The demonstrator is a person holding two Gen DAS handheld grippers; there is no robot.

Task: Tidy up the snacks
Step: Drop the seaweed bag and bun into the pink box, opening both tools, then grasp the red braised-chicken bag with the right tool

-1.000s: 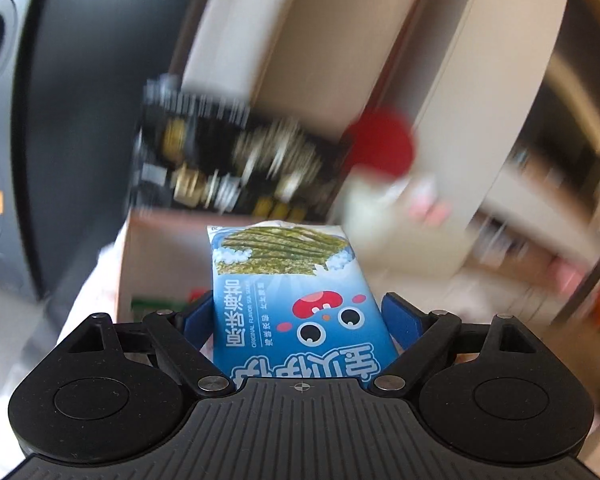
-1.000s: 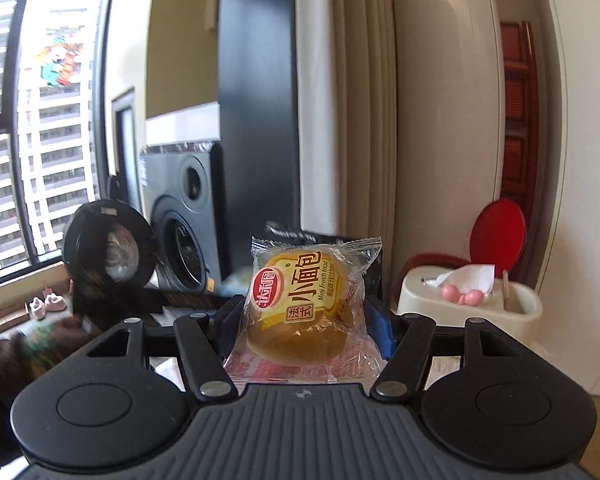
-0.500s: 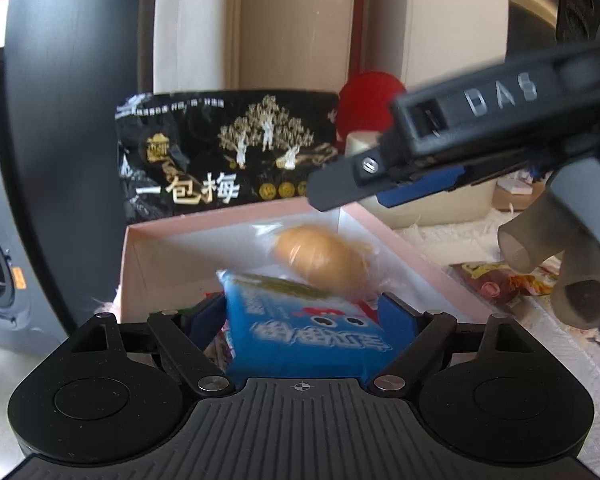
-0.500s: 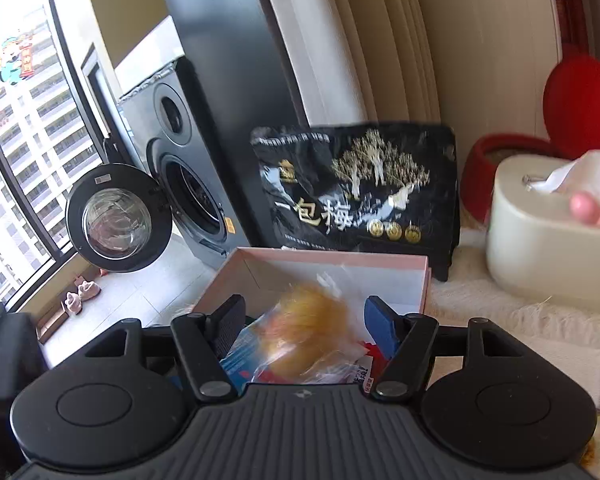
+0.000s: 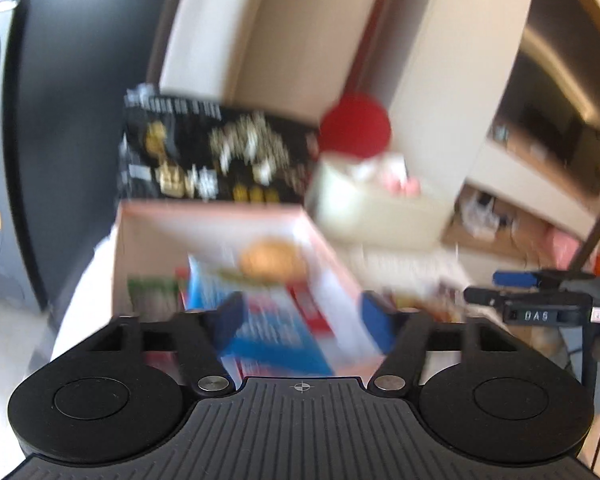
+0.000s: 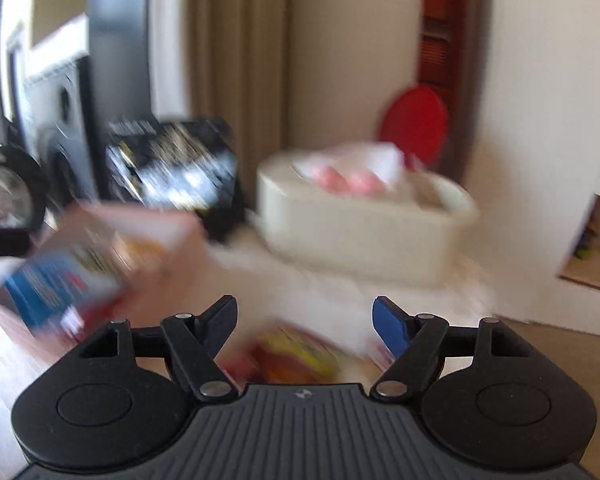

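Bright daylight, probably from a window at left; both fisheye views are motion-blurred, edges bent, only the near black housings sharp.

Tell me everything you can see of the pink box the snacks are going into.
The pink box is a shallow, open-topped rectangular carton, apparently cardboard, pale pink outside and lighter within. It lies flat on a white cloth, in front of a black printed bag and left of a cream tissue holder. Inside lie a blue seaweed packet, a wrapped small bread and a green packet; blur hides finer detail. In the right wrist view it sits at the left.
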